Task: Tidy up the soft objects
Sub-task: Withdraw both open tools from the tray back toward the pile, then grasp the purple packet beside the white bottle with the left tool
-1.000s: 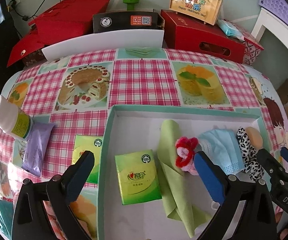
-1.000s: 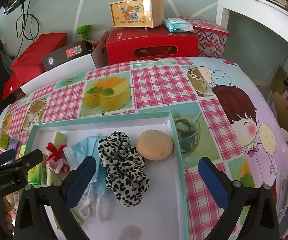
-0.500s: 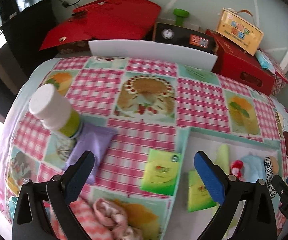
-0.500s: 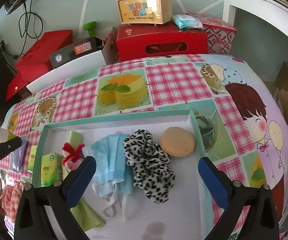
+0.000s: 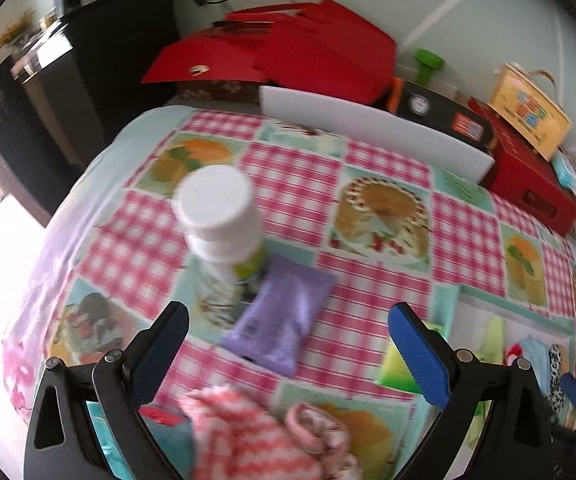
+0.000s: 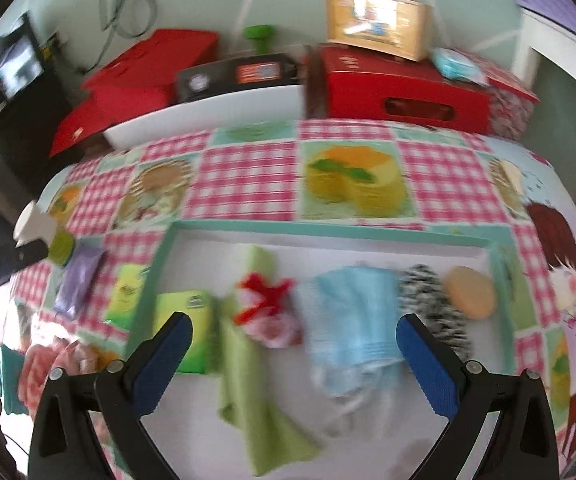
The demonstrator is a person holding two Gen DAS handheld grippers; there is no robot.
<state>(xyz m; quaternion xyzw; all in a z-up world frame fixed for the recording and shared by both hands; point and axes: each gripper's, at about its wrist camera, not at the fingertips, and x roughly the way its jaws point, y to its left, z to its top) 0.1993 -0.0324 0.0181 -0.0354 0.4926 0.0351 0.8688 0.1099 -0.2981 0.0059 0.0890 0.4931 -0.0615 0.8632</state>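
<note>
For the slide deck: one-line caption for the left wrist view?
Open left gripper above purple packet and white-capped bottle, pink cloth below, on the checked tablecloth.

Domestic room: cake-print checked tablecloth [image 6: 248, 176] over surface, red gift boxes [image 6: 399, 92] against wall, television [image 6: 16, 68] in corner.

tablecloth [image 5: 299, 188]: pink gingham (cake prints) | packet [image 5: 282, 320]: lilac | scrunchie [image 6: 435, 312]: black-white | tray [image 6: 327, 227]: teal rim
</note>
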